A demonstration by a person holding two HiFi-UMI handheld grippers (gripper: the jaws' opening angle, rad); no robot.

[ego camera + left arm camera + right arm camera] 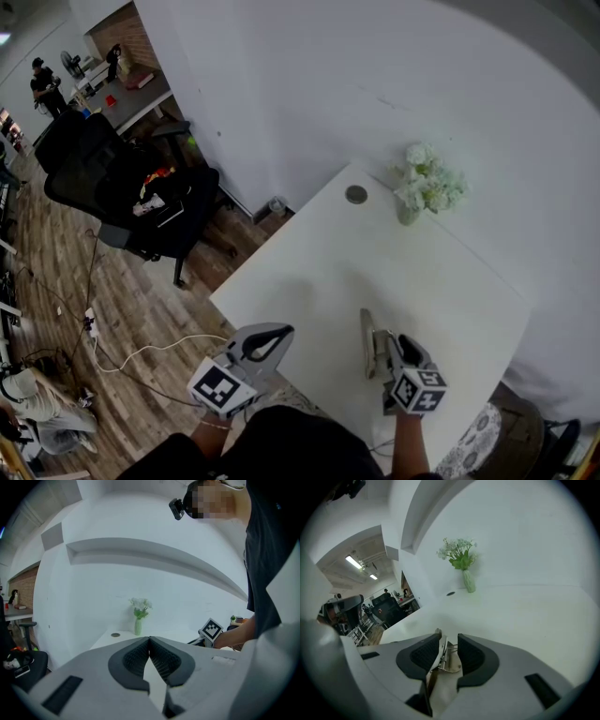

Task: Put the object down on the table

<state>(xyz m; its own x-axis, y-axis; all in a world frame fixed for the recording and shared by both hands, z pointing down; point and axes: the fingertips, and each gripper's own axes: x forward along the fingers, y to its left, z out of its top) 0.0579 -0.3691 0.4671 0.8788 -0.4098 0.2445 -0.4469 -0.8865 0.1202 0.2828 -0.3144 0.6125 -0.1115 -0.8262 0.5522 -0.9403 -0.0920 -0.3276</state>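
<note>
In the head view the metal clip (368, 342) sits on the table (309, 272) by your right tongs (386, 349), in the left gripper view your left tongs (149, 641) are pressed together and empty, and in the right gripper view the right tongs are spread but the metal clip seems to lean on one pad (423, 656), so pulling away could tip it.

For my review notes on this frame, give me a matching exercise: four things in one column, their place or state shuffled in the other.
1. left gripper
2. right gripper
3. vase of white flowers
4. grey round disc

A. jaws apart, metal clip between them
B. flat on the tabletop, left of the vase
C. jaws together, nothing between
D. standing upright, right of the disc

Pairs: 1-C, 2-A, 3-D, 4-B
</note>
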